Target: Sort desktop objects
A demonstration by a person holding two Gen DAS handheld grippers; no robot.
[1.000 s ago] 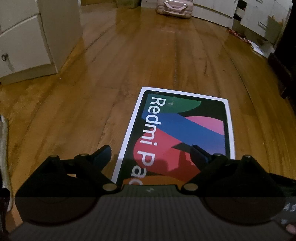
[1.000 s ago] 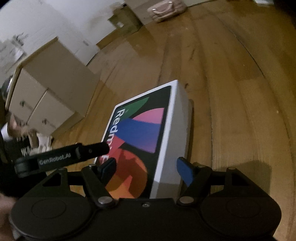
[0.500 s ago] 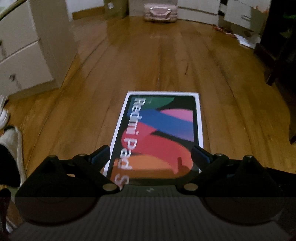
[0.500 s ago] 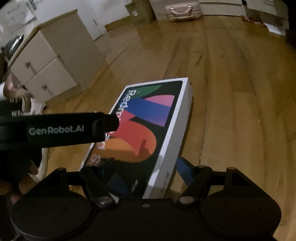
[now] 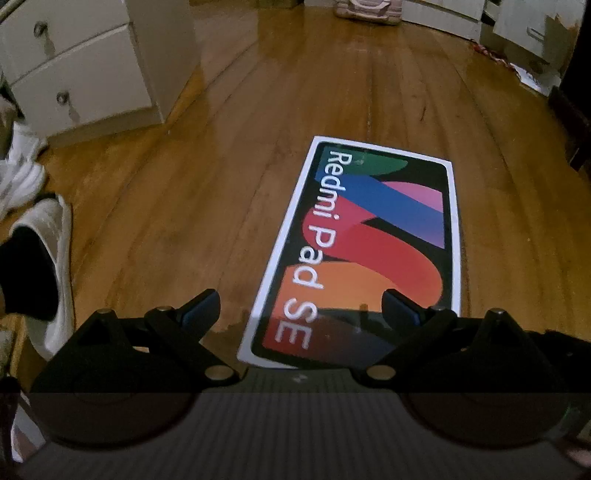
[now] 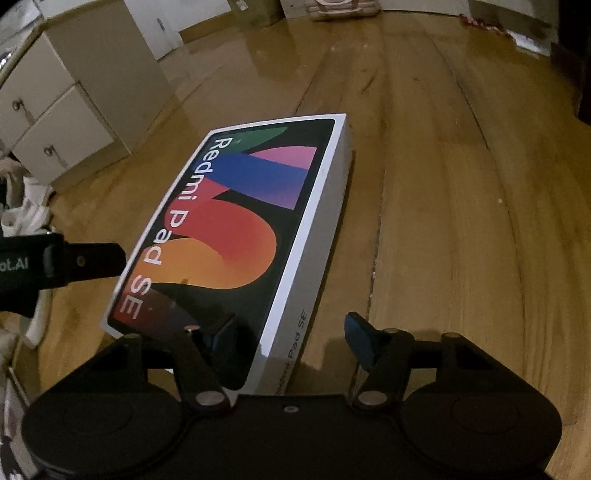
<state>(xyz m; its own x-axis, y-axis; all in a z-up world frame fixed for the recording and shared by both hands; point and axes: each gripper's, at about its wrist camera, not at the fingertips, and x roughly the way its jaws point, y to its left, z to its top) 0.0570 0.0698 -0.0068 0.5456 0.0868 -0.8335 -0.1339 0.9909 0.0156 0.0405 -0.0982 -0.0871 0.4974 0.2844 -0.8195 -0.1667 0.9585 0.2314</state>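
A white Redmi Pad SE box with a colourful printed lid lies flat on the wooden floor. My left gripper is open and empty above the box's near end. In the right wrist view the box lies ahead to the left. My right gripper is open and empty over the box's near right corner. The left gripper's finger shows at the left edge of that view, beside the box.
A white drawer cabinet stands at the far left. White shoes lie by the left edge. A pink bag and white furniture line the far side. Bare floor lies right of the box.
Both grippers have pulled back from the box, so its whole lid and near end now show. The box lies flat on the floor. Both grippers stay open.
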